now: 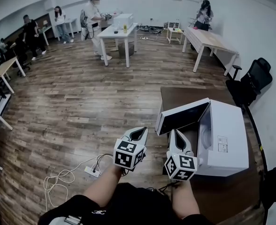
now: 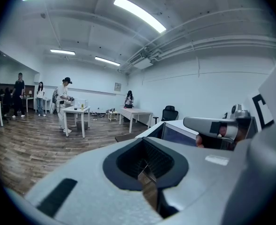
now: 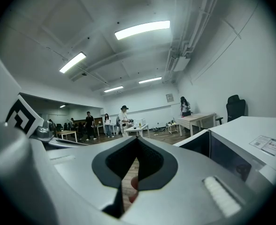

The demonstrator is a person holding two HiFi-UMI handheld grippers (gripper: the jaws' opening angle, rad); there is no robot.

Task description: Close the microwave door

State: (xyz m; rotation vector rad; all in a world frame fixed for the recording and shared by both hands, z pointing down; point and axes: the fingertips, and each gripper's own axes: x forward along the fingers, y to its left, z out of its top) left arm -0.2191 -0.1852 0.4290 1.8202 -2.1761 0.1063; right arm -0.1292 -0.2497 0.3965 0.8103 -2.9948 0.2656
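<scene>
Both tools were seen closed and empty: the left gripper [image 1: 144, 130] [image 2: 142, 140] had its jaws brought fully together, and the right gripper [image 1: 174, 131] [image 3: 137, 142] had its tips met, with only a narrow slit of floor shown lower down between the dark ribbed pads. Nothing was held by either. Each tool was formed of smooth pale-grey shells and carried a cube of black-and-white square markers. The microwave [image 1: 225, 135] [image 3: 250, 146], a white box bearing a small printed label [image 1: 222, 143] on its top, was stood toward the right edge of the dark brown table [image 1: 185, 95]. Its door [image 1: 182, 116], a dark glass panel in a white frame, was swung out toward the table's left edge. The right gripper was placed just beside the door's lower edge, but contact could not be confirmed; the left gripper was held off the table's left edge, over the wood-plank floor [image 1: 81, 102]. The oven cavity was largely hidden behind the door and the right gripper, and the table's near end was cut off by the frame.
</scene>
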